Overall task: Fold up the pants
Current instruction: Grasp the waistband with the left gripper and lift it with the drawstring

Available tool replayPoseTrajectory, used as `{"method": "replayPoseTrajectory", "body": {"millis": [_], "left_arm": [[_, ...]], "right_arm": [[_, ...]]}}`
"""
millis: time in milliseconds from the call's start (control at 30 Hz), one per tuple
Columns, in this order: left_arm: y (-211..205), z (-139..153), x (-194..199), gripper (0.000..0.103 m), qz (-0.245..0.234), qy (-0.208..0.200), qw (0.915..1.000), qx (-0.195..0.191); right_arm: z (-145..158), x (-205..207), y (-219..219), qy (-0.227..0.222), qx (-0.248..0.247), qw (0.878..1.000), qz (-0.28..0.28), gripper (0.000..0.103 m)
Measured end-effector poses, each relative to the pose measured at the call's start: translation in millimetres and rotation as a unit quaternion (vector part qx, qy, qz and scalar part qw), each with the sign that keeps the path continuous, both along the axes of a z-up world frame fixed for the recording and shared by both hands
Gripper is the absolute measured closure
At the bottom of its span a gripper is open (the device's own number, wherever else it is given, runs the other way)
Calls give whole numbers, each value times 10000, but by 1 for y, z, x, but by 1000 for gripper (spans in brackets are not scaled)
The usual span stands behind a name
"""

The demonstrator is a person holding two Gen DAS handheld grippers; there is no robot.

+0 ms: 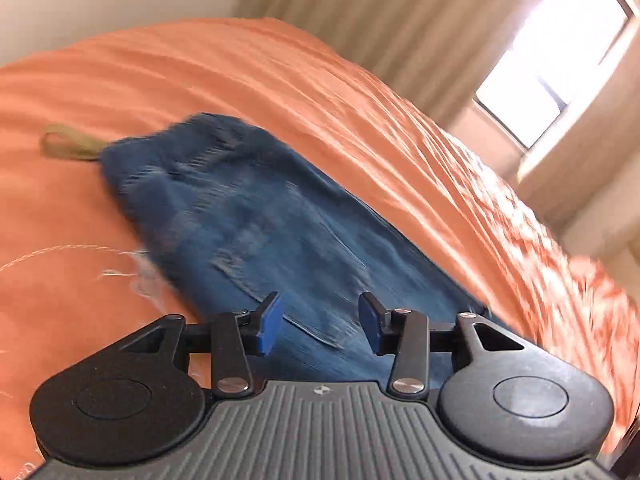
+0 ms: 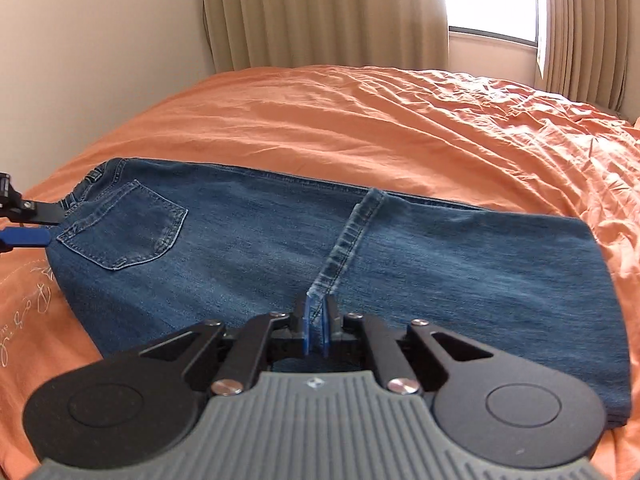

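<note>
Blue jeans point(image 2: 280, 248) lie folded on an orange bedspread point(image 2: 360, 120), waistband and back pocket point(image 2: 124, 228) at the left. My right gripper point(image 2: 318, 322) is shut on the hem end of a leg that lies folded across the middle of the jeans. My left gripper point(image 1: 320, 322) is open and empty, hovering over the jeans point(image 1: 248, 216) in a blurred view. It also shows in the right wrist view point(image 2: 24, 220) at the far left, by the waistband.
A tan strap loop point(image 1: 64, 146) lies on the bedspread point(image 1: 360, 128) beside the jeans. Beige curtains point(image 2: 320, 12) and a bright window point(image 2: 492, 0) stand behind the bed. A cream wall point(image 2: 100, 40) is at the left.
</note>
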State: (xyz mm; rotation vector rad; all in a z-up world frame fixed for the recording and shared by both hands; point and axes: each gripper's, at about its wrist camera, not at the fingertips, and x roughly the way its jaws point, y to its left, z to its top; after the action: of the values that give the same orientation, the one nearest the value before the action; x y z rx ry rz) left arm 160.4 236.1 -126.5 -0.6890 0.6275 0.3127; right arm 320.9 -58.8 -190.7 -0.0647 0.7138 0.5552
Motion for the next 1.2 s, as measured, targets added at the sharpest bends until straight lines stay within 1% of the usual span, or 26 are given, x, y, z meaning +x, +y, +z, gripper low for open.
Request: {"method": "replayPoseTrajectory", "body": {"millis": [67,133,167,233,267,300,333,367,400,433,467,533,633,733,900,1000,1033,1100,1167,1200], "left_arm": [[19,-7,-11,50,359,-149,9991,-185],[38,-17,-21,49,804,-227,9954,-461],[49,-22,-26,49,1030,-272,9920,-673],[66,-32,-33,47,1473,-357,9839,-949],[72,-36,-34,47,1641,-375,9800,-1066],[80,-42,-34,47,1801,-408,9746,-1265],[86,-48,-33,46,1898,-468,9697,-1465],[91,-54,-31,44,1969,-530,9649,-1654],[96,-62,-27,43,2078,-594,9579,-1890],[101,-69,-24,43,2194,-651,9522,-2024],[104,-74,-20,42,2254,-675,9502,-2044],[109,-83,-10,42,2329,-590,9507,-1959],[117,-92,2,42,2398,-719,9475,-1991],[124,-100,15,42,2501,-730,9474,-1859],[124,-106,37,47,2487,-578,9561,-1437],[122,-103,44,55,2462,-442,9603,-1235],[122,-101,45,63,2430,-444,9616,-1193],[119,-93,46,68,2449,-431,9627,-1070],[112,-82,47,78,2427,-523,9653,-815],[106,-72,45,79,2375,-597,9676,-610]], "right_arm": [[-7,6,4,39,-12,10000,26,102],[-12,10,8,17,-51,9999,120,102],[-13,11,10,-19,-81,9998,183,102],[-17,12,12,-58,-160,9994,311,101],[-19,12,12,-14,-173,9992,347,98],[-22,13,12,41,-171,9992,358,95],[-23,14,13,63,-172,9992,368,94],[-25,15,12,79,-190,9990,394,90],[-27,16,13,92,-225,9989,412,85],[-28,17,14,93,-264,9987,423,85],[-29,17,13,78,-277,9986,449,85],[-31,19,11,99,-220,9987,460,85],[-33,28,4,338,-11,9986,397,85],[-36,34,-2,553,165,9977,360,85],[-38,35,-2,573,194,9974,387,85],[-38,34,-1,542,154,9976,398,85],[-38,34,0,550,151,9976,390,85],[-37,35,0,565,143,9976,379,85],[-36,34,0,559,106,9977,382,85],[-36,34,1,546,84,9977,383,85]]}}
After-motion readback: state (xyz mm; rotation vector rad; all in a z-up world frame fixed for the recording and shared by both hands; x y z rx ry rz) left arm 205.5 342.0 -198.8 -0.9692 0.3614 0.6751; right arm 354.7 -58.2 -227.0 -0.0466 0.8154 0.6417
